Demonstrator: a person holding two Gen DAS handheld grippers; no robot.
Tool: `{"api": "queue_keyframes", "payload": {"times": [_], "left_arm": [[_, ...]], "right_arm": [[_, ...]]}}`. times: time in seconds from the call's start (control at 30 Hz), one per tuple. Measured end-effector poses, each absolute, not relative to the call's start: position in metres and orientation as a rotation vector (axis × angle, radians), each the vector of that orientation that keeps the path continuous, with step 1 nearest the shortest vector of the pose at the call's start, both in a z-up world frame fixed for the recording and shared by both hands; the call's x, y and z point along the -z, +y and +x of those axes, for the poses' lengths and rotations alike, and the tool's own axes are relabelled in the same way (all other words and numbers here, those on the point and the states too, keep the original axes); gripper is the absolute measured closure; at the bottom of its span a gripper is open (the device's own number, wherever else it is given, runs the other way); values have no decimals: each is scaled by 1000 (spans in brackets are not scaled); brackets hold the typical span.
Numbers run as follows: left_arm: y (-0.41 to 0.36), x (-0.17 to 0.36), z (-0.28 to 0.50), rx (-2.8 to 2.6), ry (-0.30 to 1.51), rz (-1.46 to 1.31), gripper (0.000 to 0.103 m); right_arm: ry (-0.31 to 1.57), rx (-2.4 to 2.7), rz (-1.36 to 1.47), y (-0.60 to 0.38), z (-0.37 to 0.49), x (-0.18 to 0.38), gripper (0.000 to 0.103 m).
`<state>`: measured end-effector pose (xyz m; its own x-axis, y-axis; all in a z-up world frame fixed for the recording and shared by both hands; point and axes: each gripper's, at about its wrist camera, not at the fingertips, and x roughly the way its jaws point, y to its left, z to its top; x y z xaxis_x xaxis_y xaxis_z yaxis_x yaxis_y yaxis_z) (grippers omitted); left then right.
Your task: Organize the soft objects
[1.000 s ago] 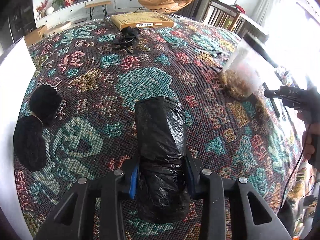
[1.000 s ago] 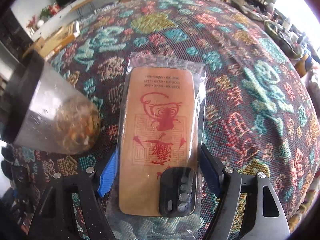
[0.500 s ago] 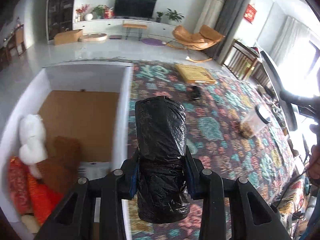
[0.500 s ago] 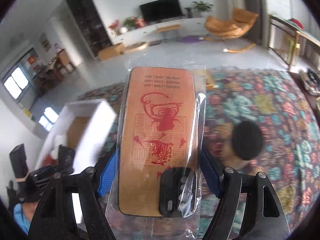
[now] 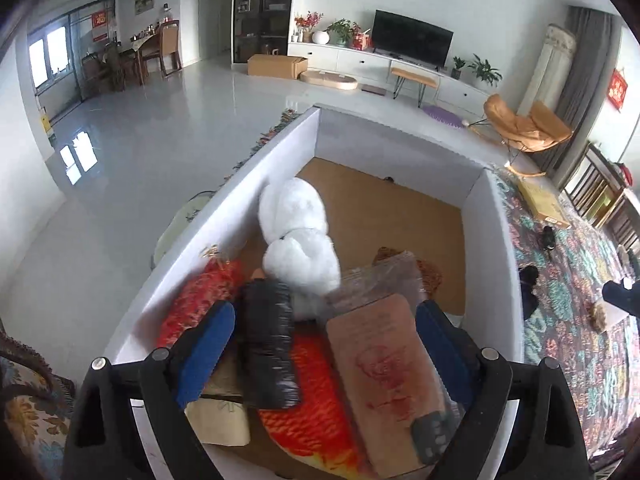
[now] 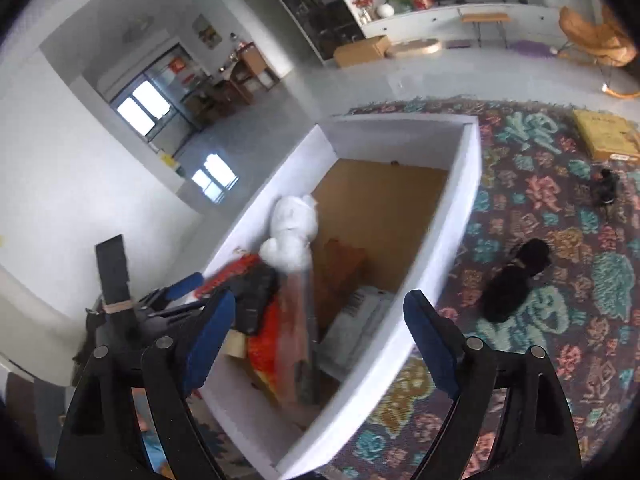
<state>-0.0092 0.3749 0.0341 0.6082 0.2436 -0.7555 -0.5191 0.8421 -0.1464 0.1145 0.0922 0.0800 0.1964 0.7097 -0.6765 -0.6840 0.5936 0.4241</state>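
Seen from the left wrist, the left gripper [image 5: 324, 344] hangs over the near end of the white box [image 5: 494, 240]. Its blue-padded fingers [image 5: 206, 354] are spreading and pressing on nothing. Between them, blurred, is a roll of black plastic bags [image 5: 268, 344], close to the left pad but apart from it. Beside the roll, nearer the right pad, is an orange card pack in clear wrap [image 5: 384, 376] with a red print, also blurred.

Under both, inside the box, lies a red-orange cushion [image 5: 316, 412]. A tan packet [image 5: 218, 412] sits at the box's near corner. A white plush toy [image 5: 298, 236] leans on the box's left wall, and further in the brown cardboard floor of the box is bare.

In the right wrist view, the right gripper [image 6: 316, 336] hangs over the box's near right wall. Its fingers [image 6: 428, 340] are widening too, with nothing clamped. The card pack shows there as an orange smear standing in the box. The left gripper appears at the box's near left corner.

The box rests on a patterned rug [image 6: 560, 208]. Outside its right wall on the rug lie two black round pads [image 6: 516, 280], and further off a flat yellow carton [image 6: 606, 134].
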Motion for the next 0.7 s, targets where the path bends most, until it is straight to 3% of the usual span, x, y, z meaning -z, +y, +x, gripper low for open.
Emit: {"api": "queue_keyframes", "payload": {"times": [0.23, 0.3, 0.47, 0.7], "left_arm": [[239, -53, 17, -60, 752, -308, 11], [187, -48, 23, 50, 772, -255, 4], [93, 18, 65, 169, 898, -167, 1], [69, 93, 132, 56, 951, -55, 2]], "right_arm": [[941, -466, -100, -71, 140, 17, 15], [951, -344, -89, -111, 139, 44, 15], [913, -157, -29, -171, 139, 71, 15], [908, -92, -27, -188, 140, 89, 12]]}}
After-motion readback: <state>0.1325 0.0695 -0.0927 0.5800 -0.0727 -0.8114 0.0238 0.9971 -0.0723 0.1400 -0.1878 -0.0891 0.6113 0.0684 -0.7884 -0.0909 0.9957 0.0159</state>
